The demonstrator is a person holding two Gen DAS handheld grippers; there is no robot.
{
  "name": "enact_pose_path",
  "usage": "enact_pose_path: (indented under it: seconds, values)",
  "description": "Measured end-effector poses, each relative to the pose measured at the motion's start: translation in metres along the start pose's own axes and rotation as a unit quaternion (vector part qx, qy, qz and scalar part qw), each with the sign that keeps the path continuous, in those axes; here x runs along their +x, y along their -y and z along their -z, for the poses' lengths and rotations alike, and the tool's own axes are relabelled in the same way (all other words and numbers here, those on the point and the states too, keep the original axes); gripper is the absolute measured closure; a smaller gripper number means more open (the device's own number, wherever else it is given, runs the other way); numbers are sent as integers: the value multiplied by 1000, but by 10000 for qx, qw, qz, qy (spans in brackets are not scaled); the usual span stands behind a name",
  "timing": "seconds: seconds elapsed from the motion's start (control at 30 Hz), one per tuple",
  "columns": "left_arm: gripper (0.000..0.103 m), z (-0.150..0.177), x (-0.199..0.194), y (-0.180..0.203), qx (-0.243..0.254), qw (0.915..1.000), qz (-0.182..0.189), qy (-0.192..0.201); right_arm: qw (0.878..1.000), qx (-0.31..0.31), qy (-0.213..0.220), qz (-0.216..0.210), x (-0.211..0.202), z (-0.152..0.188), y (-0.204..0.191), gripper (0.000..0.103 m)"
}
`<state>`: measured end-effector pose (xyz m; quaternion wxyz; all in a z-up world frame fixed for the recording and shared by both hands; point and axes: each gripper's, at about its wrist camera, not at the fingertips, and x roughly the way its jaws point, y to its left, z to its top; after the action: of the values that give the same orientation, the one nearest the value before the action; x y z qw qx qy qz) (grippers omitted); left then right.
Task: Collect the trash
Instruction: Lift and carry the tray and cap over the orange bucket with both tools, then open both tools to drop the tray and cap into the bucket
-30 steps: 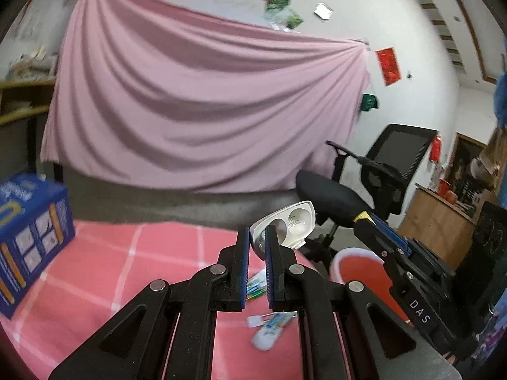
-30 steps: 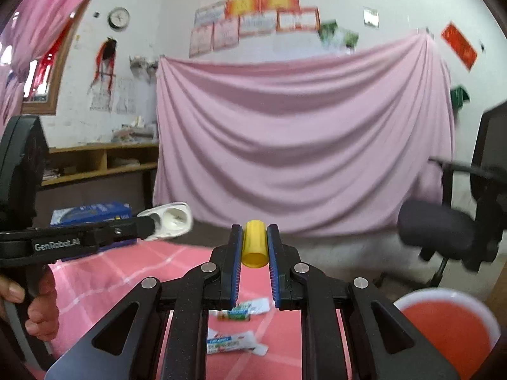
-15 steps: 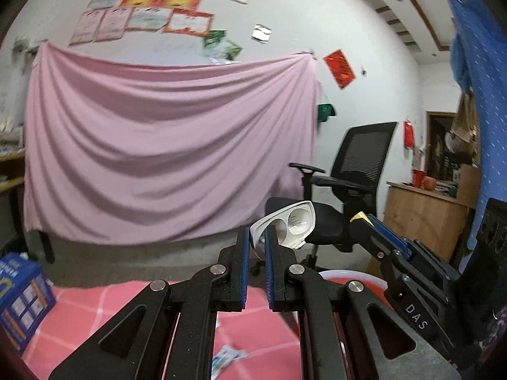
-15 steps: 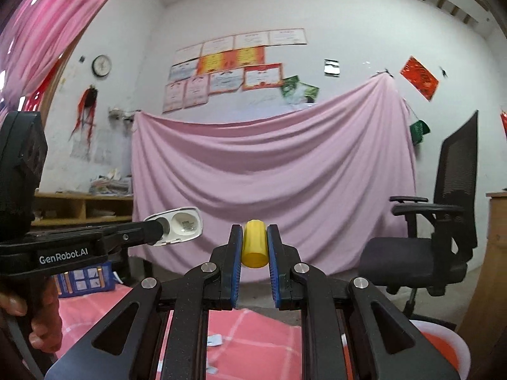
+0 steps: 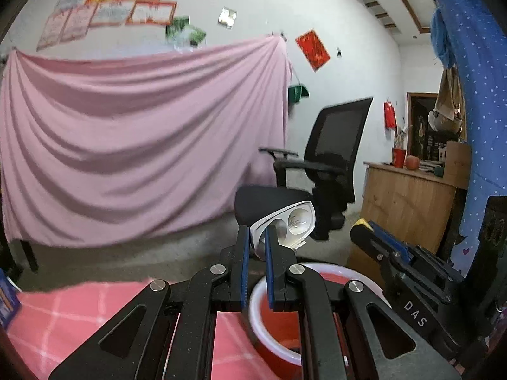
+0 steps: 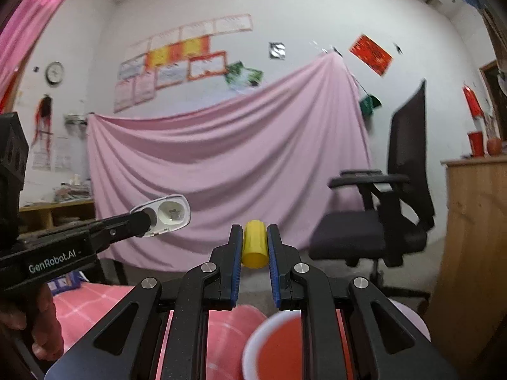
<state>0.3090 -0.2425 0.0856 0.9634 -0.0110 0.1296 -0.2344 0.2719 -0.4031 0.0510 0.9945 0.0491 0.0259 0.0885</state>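
Pink cloth (image 5: 133,145) hangs across the white back wall in the left wrist view, filling the left and centre of the frame, with a black office chair (image 5: 320,171) to its right and a wooden cabinet (image 5: 408,199) at the right edge. Along the bottom left lies a pink checked tablecloth (image 5: 69,313). At bottom centre the left gripper (image 5: 253,253) is clamped on a white plastic blister tray (image 5: 290,224), which sticks up and to the right from between the blue pads. Directly below the fingers sits a red bucket with a white rim (image 5: 279,323), partly hidden by the gripper's frame. At lower right the right gripper (image 5: 364,226) reaches in from the side, a sliver of yellow showing at its tip.

Turning to the right wrist view, the same pink cloth (image 6: 228,171) covers the centre of the wall, with the office chair (image 6: 380,209) at the right. At bottom centre the right gripper (image 6: 255,250) is closed on a yellow cylindrical cap (image 6: 254,243), standing upright between the pads. Just below it, at the bottom edge, is the red bucket (image 6: 275,348), blurred. From the left edge the left gripper (image 6: 144,218) points inward, carrying the blister tray (image 6: 169,213) at centre left.
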Motion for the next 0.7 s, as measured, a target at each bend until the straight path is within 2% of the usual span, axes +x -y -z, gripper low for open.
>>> enact_pose_path:
  seconds: [0.17,0.4,0.7]
  values:
    - [96,8,39,14,-157,9977,85,-651,9980,305,-440,341,9,12,29,89]
    - [96,20,71,34,-136,9931,222,-1142,9941,464,-806,567,11,24,52,89]
    - [96,44,105,38,-309,9821,61,-1858,9888,601,-1194,669,17,34,66,89]
